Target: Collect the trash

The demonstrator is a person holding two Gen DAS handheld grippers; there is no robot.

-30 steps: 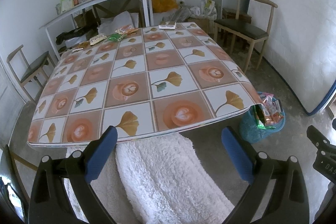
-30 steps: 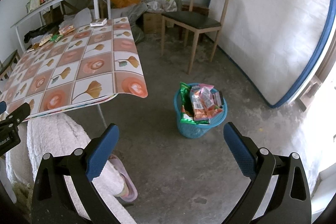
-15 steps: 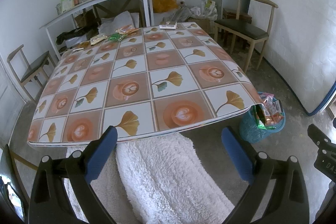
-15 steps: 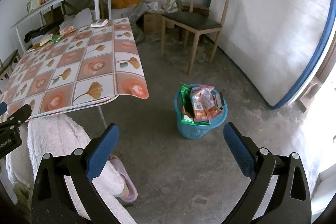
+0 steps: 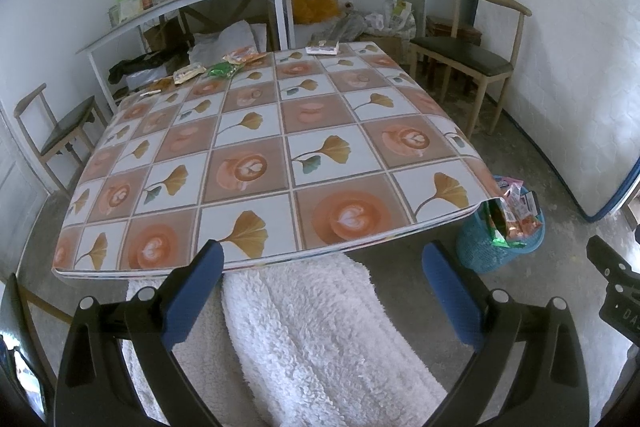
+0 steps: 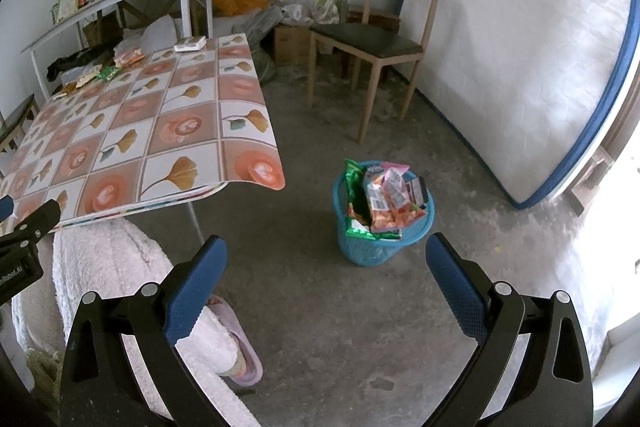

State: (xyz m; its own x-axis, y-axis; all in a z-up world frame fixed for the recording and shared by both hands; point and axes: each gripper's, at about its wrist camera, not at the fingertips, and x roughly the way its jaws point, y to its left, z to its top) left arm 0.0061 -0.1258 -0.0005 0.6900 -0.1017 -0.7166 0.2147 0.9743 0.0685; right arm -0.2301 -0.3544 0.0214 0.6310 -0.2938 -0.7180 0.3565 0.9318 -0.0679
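Both tongs, left (image 5: 320,291) and right (image 6: 326,287), gape wide and hold nothing; shiny snack wrappers (image 5: 224,65) lie at the worktop's (image 5: 320,163) far edge, upper left; blue bin (image 6: 382,219), middle, brims with wrappers.

Count: 1 table (image 5: 280,155) w/ patterned cover, 1 blue basket (image 6: 380,247) on floor, 2 wooden chairs (image 5: 472,59) (image 5: 56,131), 1 shelf unit (image 5: 188,7) at back wall. Table far edge: approx. 5 snack wrappers (image 5: 224,67) in a loose row, exact no. unclear, plus 1 flat white pack (image 5: 322,47). Basket contents: several wrappers (image 6: 384,199), overlapping, not countable; 2 grippers, each w/ 2 blue-padded fingers.
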